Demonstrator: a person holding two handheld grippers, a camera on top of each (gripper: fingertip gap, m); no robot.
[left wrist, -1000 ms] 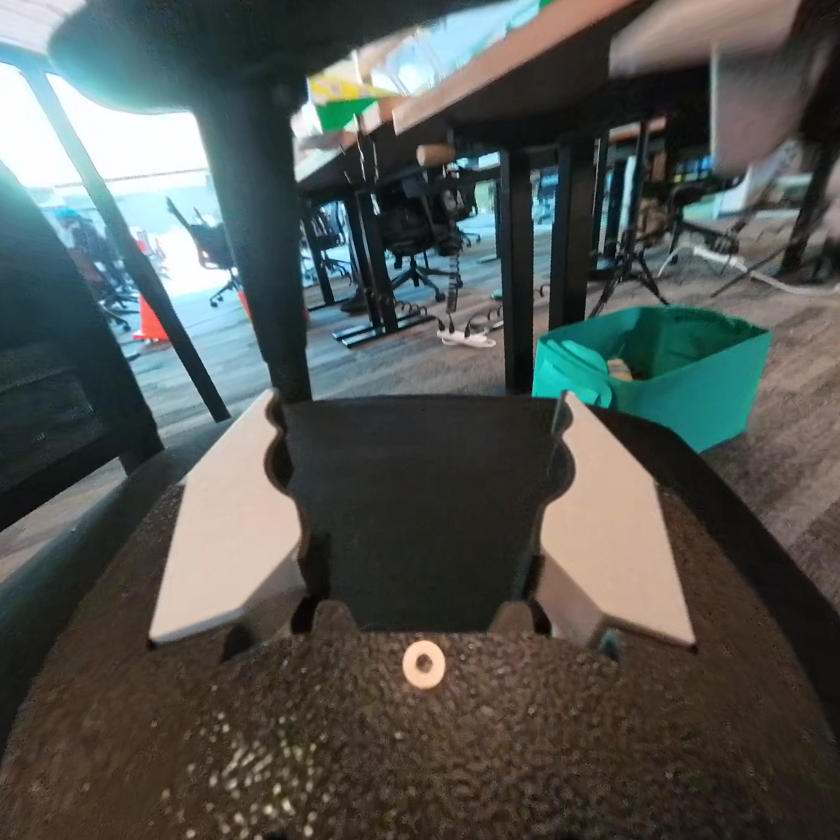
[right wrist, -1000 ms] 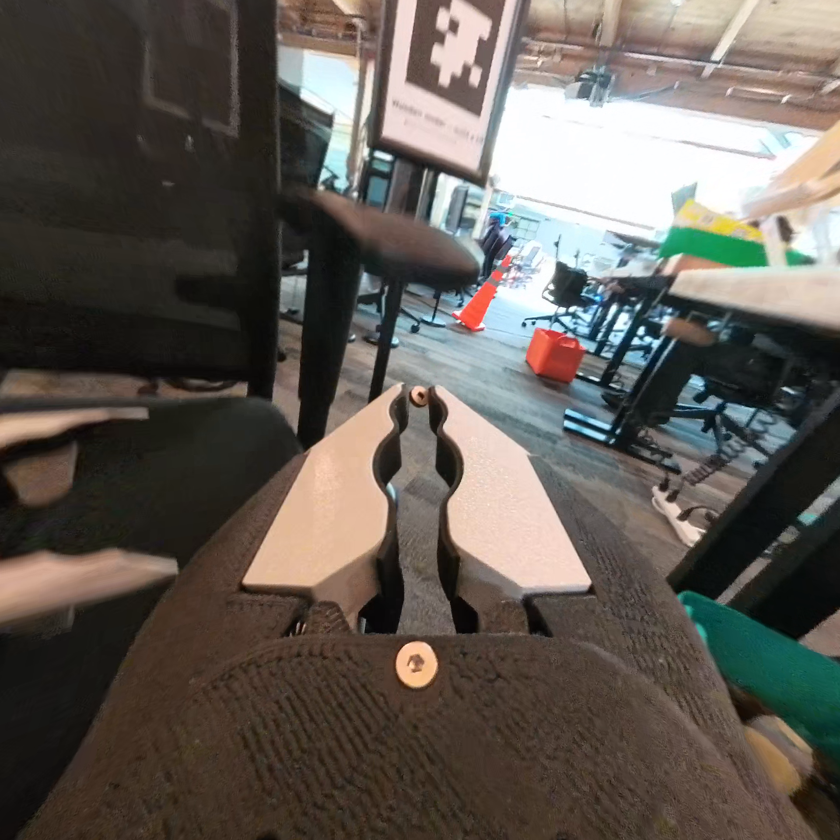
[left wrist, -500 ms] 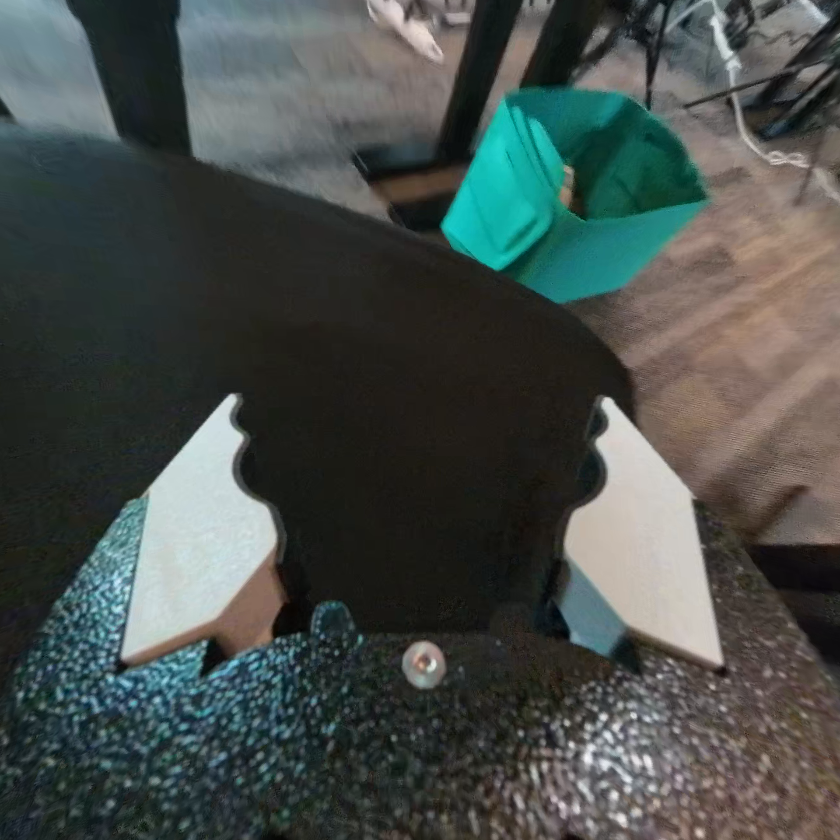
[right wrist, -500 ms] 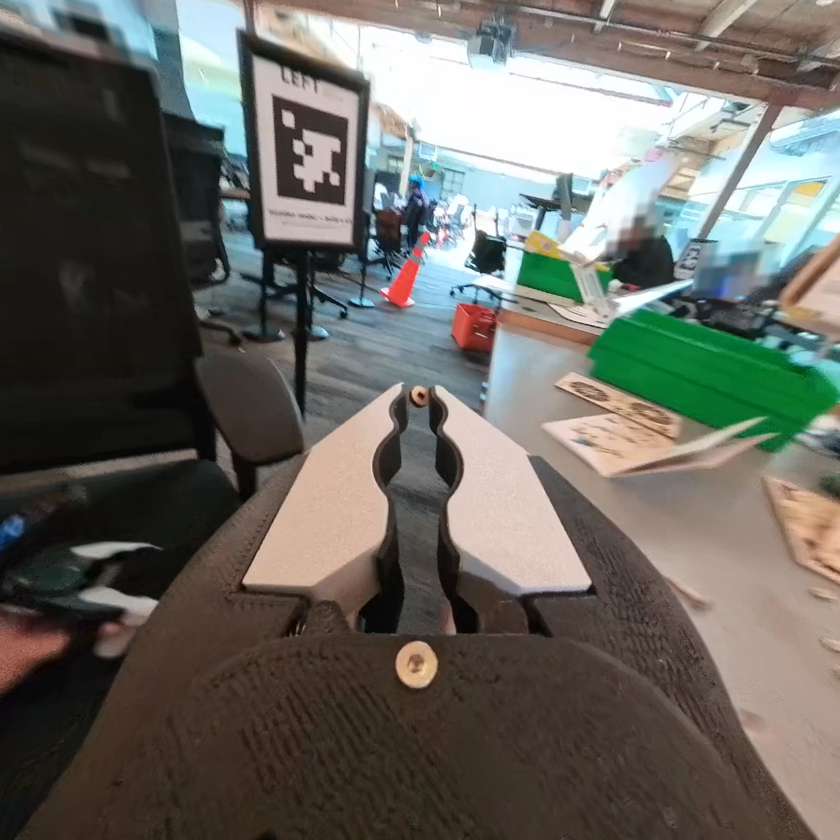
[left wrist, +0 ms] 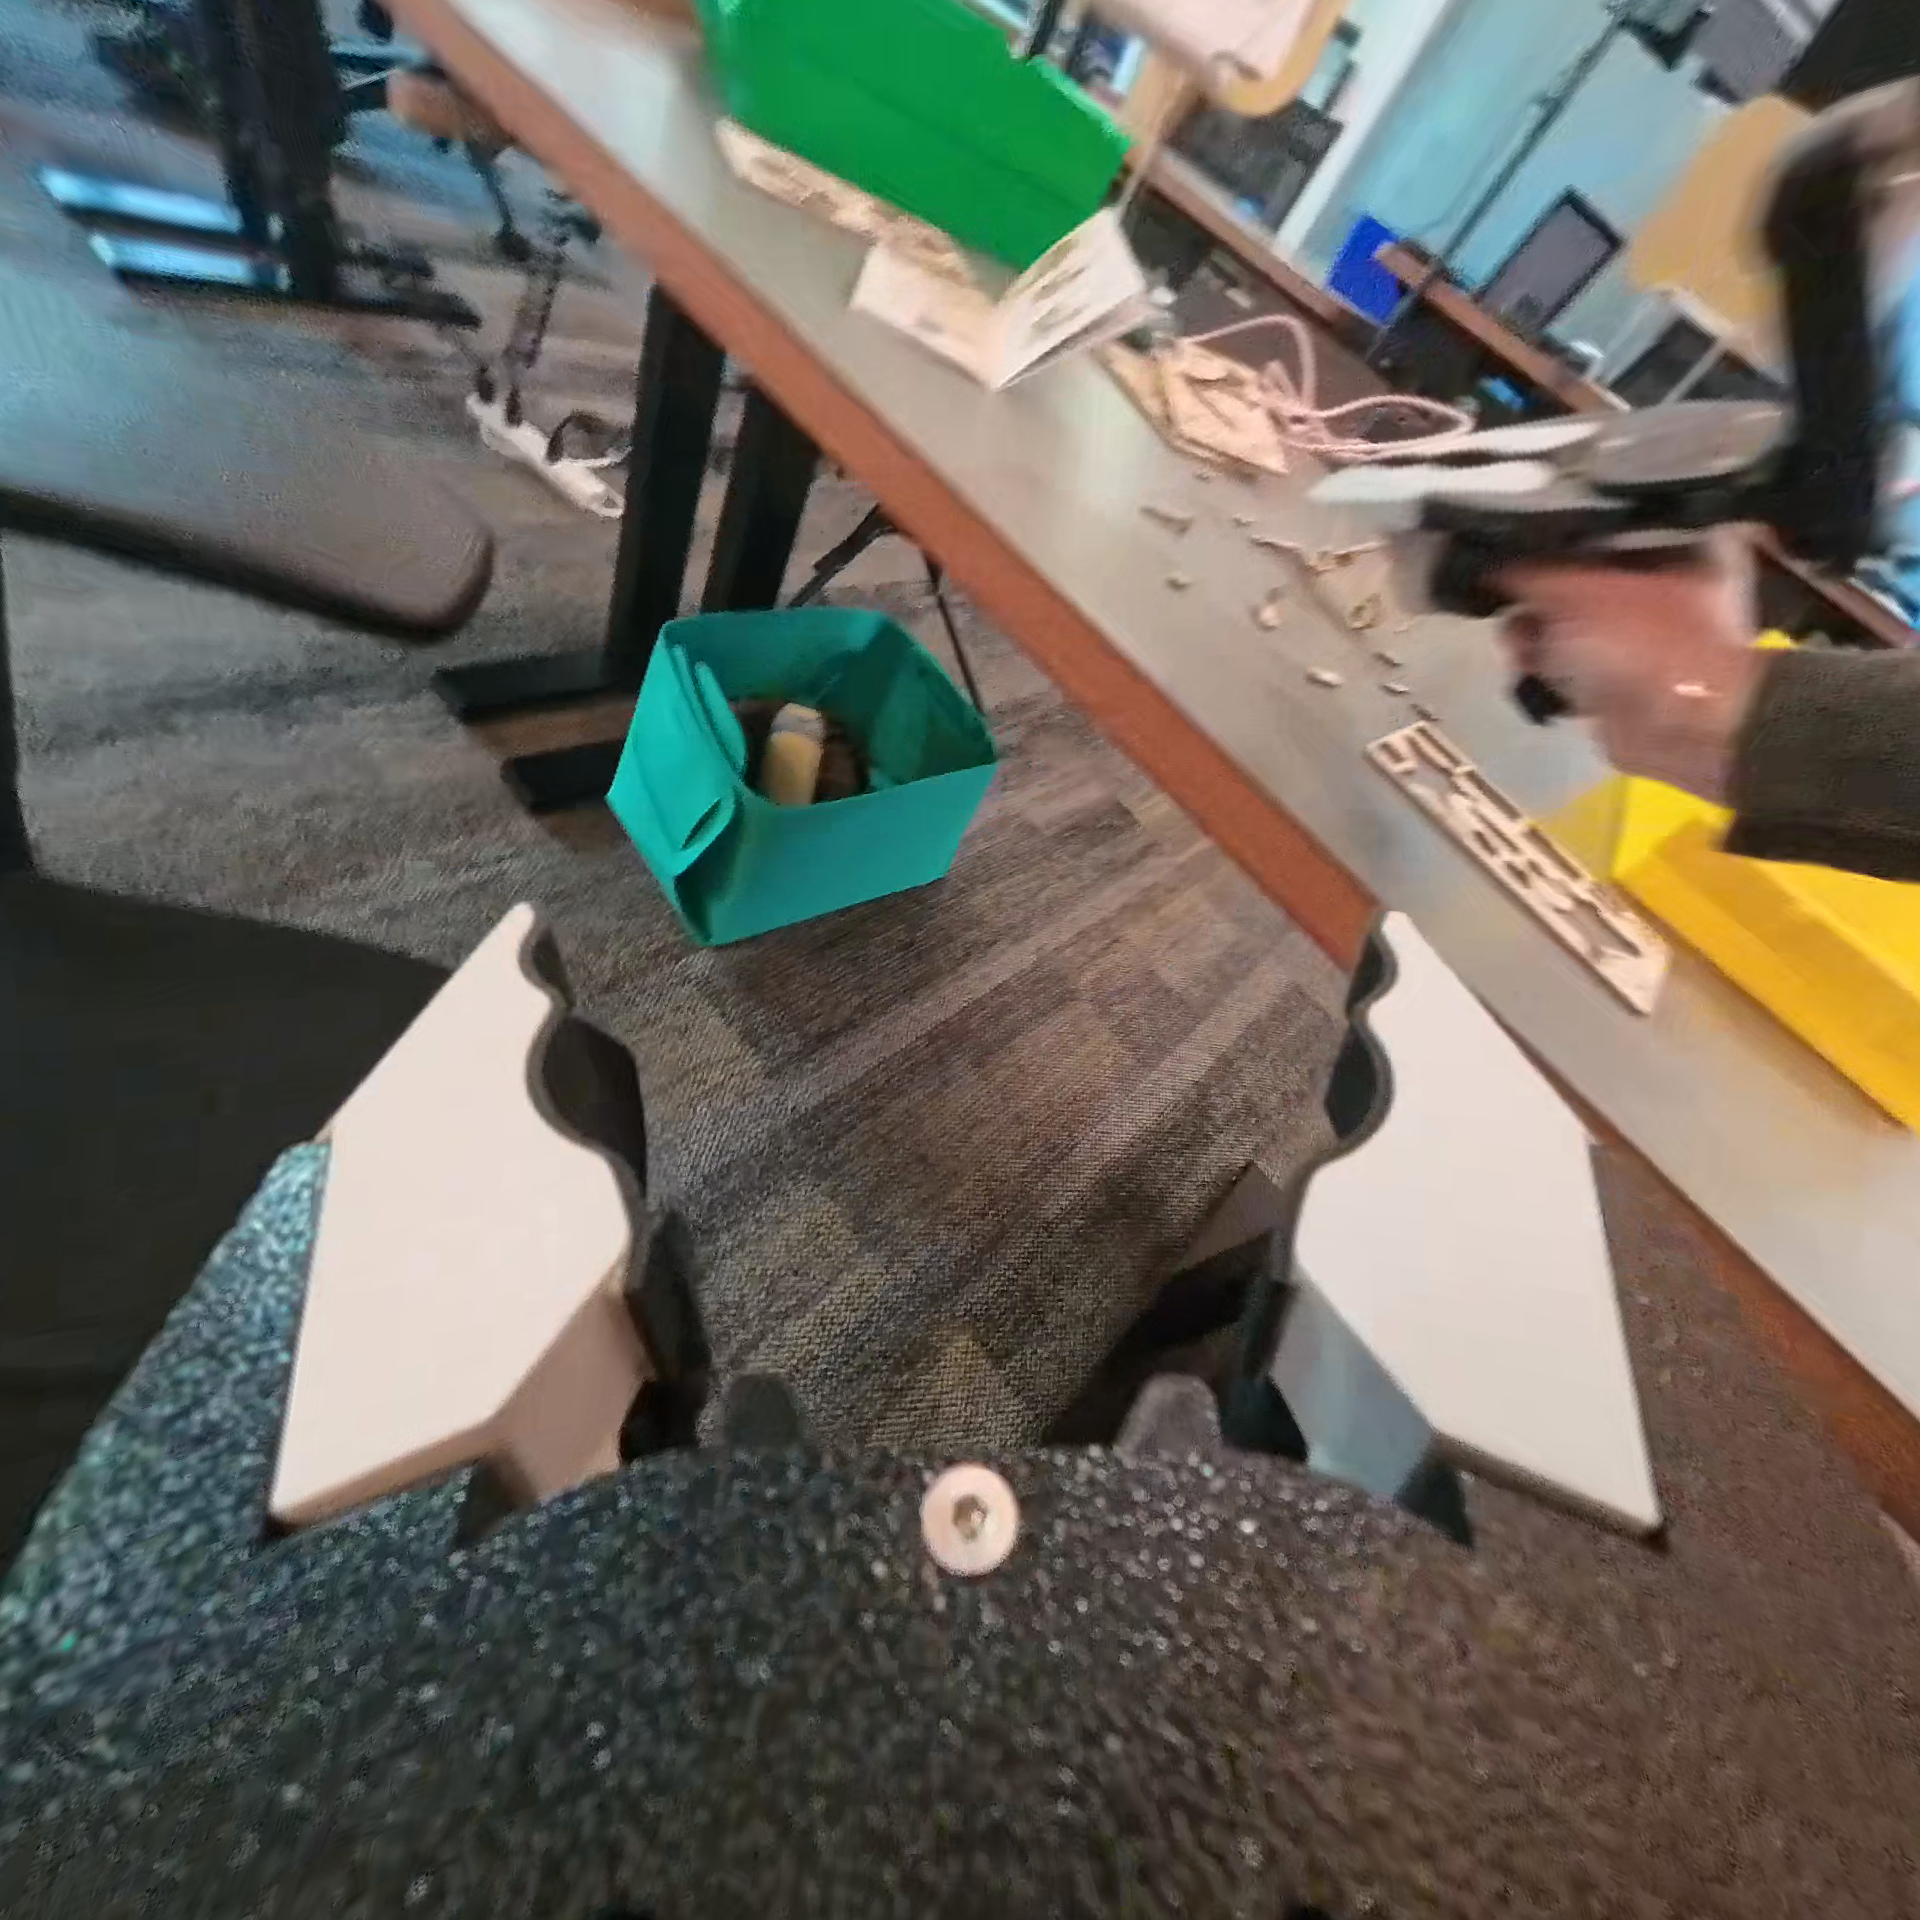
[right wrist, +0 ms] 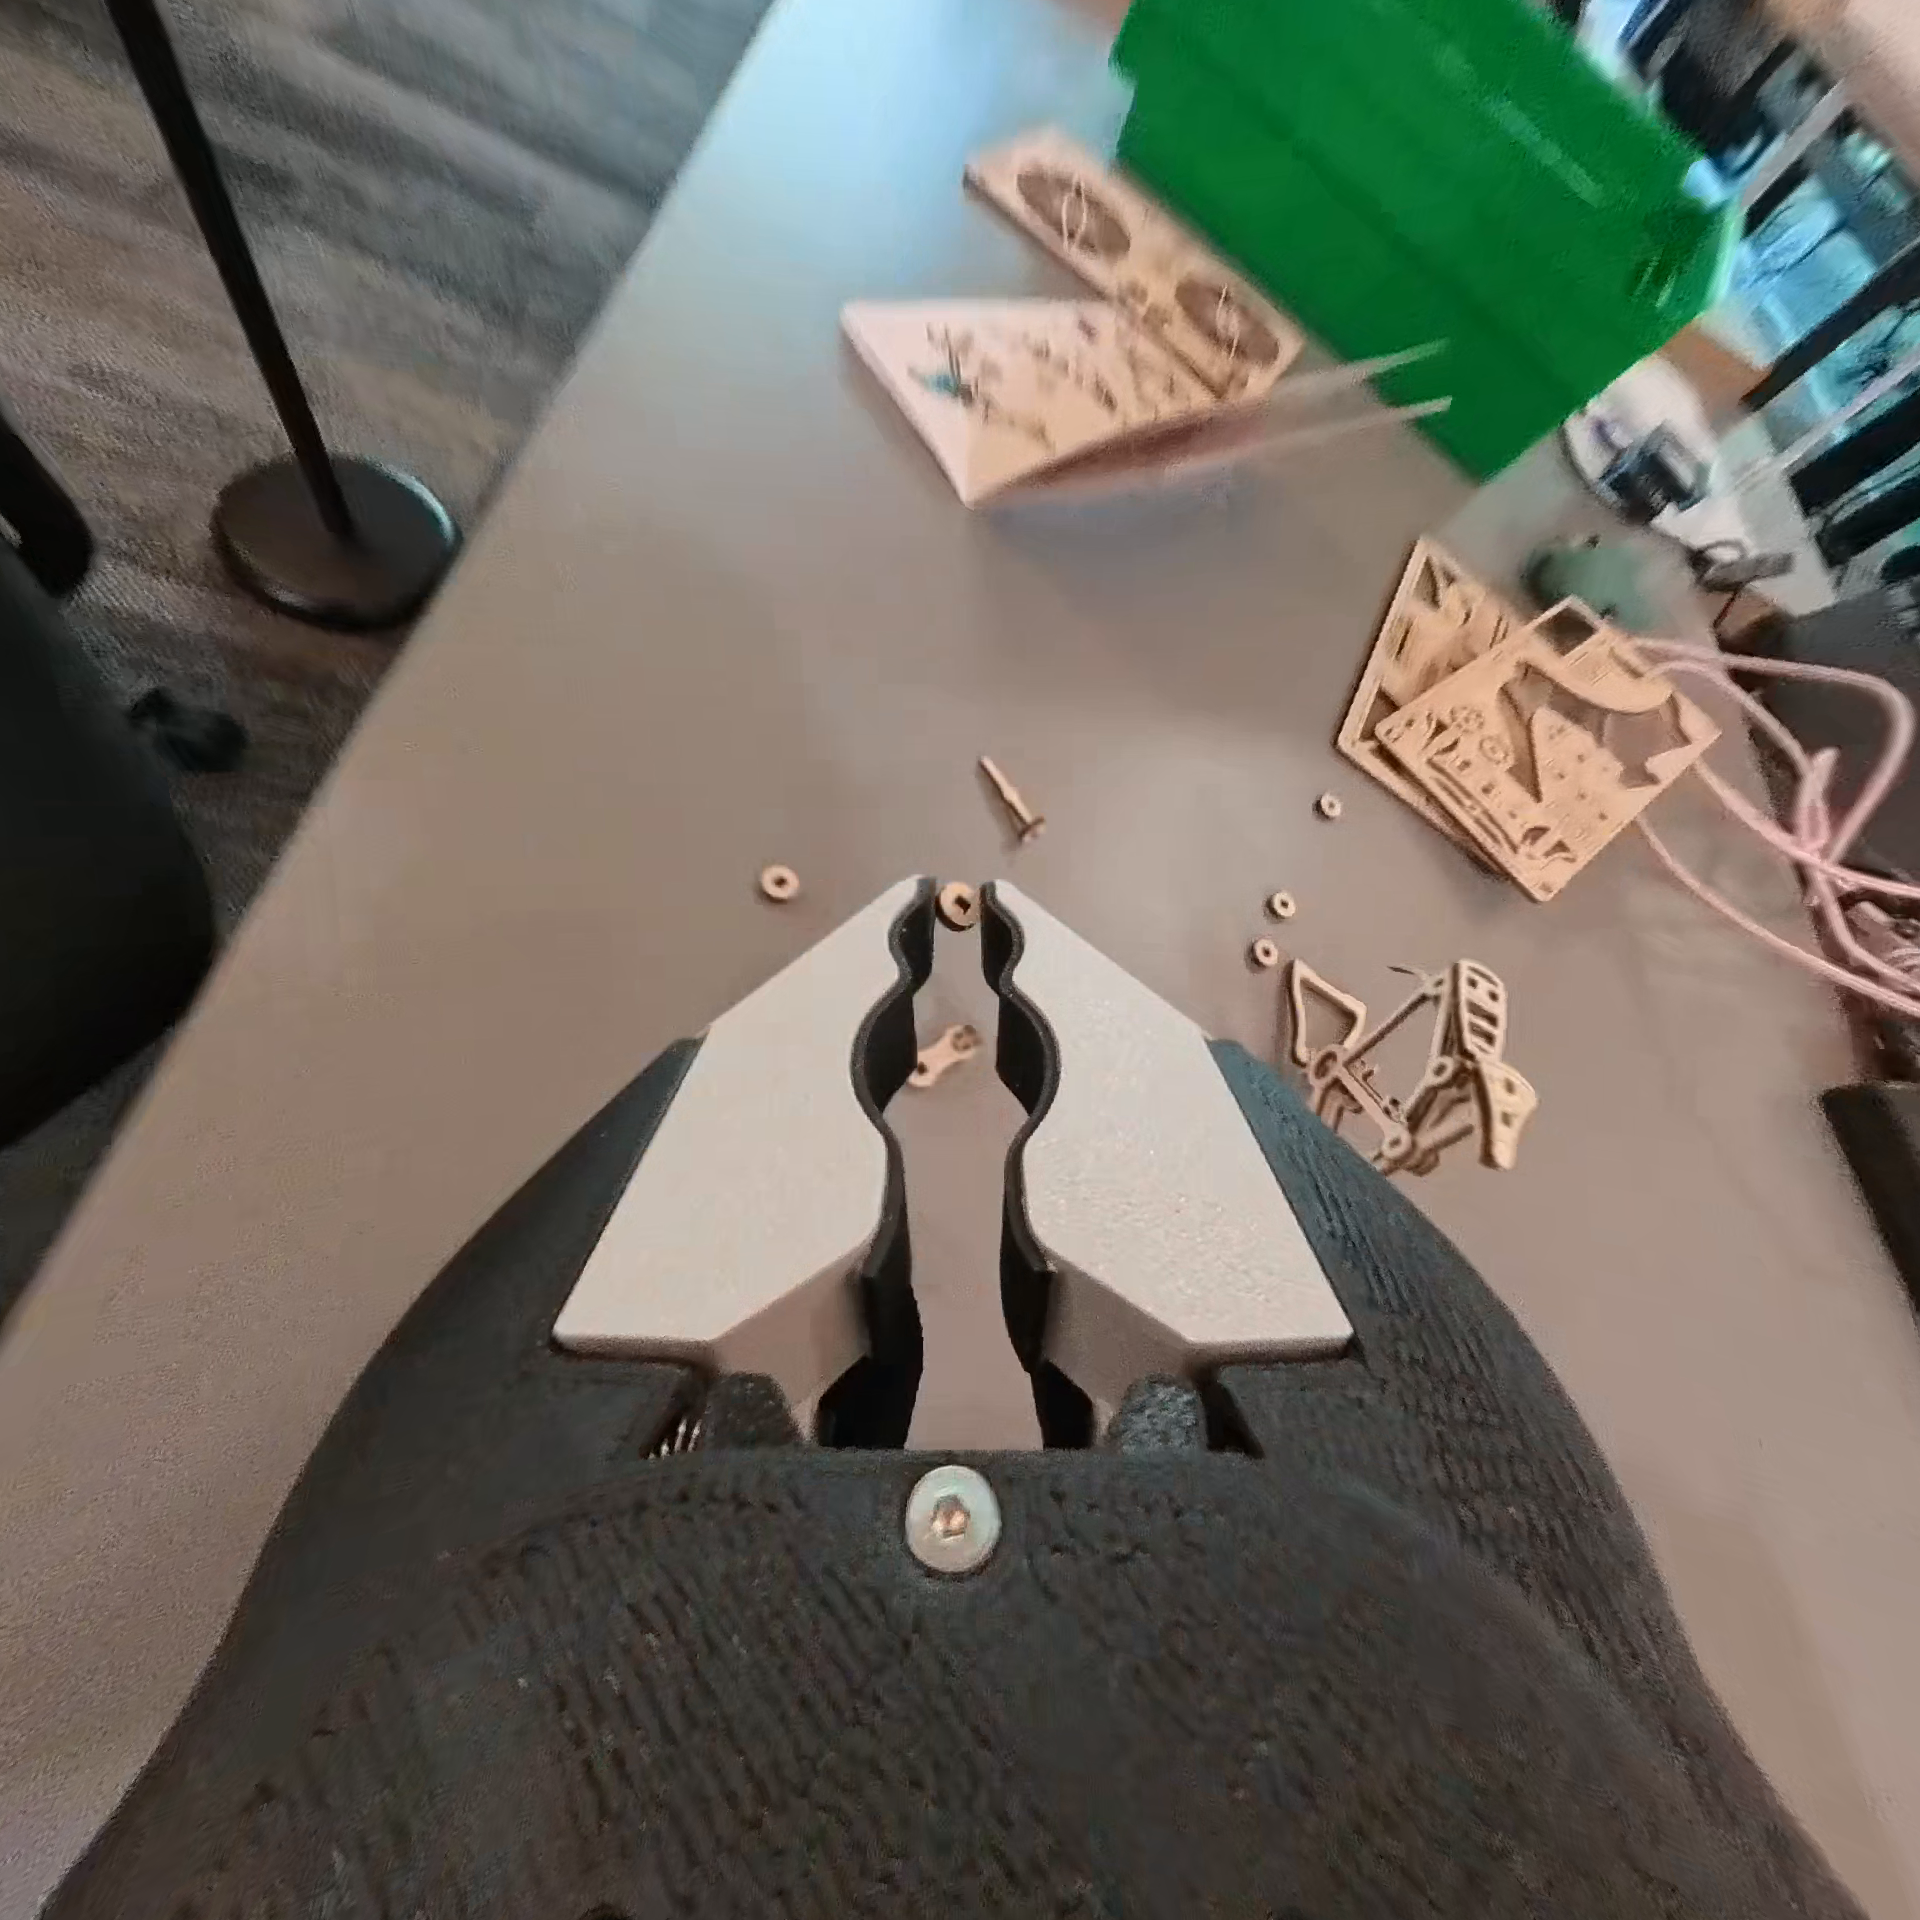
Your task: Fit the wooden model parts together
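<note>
My right gripper (right wrist: pixel 956 902) is shut on a small wooden ring (right wrist: pixel 957 903), pinched at the very fingertips, above the grey table (right wrist: pixel 623 727). A partly built wooden model (right wrist: pixel 1423 1070) lies to its right. Loose wooden rings (right wrist: pixel 777 883), a wooden pin (right wrist: pixel 1010 795) and a small link piece (right wrist: pixel 940 1055) lie around and under the fingers. Cut wooden sheets (right wrist: pixel 1507 727) lie farther right. My left gripper (left wrist: pixel 956 925) is open and empty, over the floor beside the table edge (left wrist: pixel 1039 623). The right gripper (left wrist: pixel 1455 478) also shows blurred in the left wrist view, held by a hand.
A green bin (right wrist: pixel 1423 197), an open booklet (right wrist: pixel 1049 384) and a pink cord (right wrist: pixel 1818 810) lie at the table's far end. A yellow bin (left wrist: pixel 1818 935) and a wooden sheet (left wrist: pixel 1517 862) sit near the table's front. A teal box (left wrist: pixel 800 790) stands on the carpet. One gripper's finger ends stand about 35 centimetres off the other's. Measured from the fingertips, the small link piece (right wrist: pixel 940 1055) is 6 centimetres or so from the right gripper and 35 centimetres from the left.
Both grippers have risen from chair level to the table. The right view now looks down on the tabletop, ring still pinched. The left gripper has stayed open.
</note>
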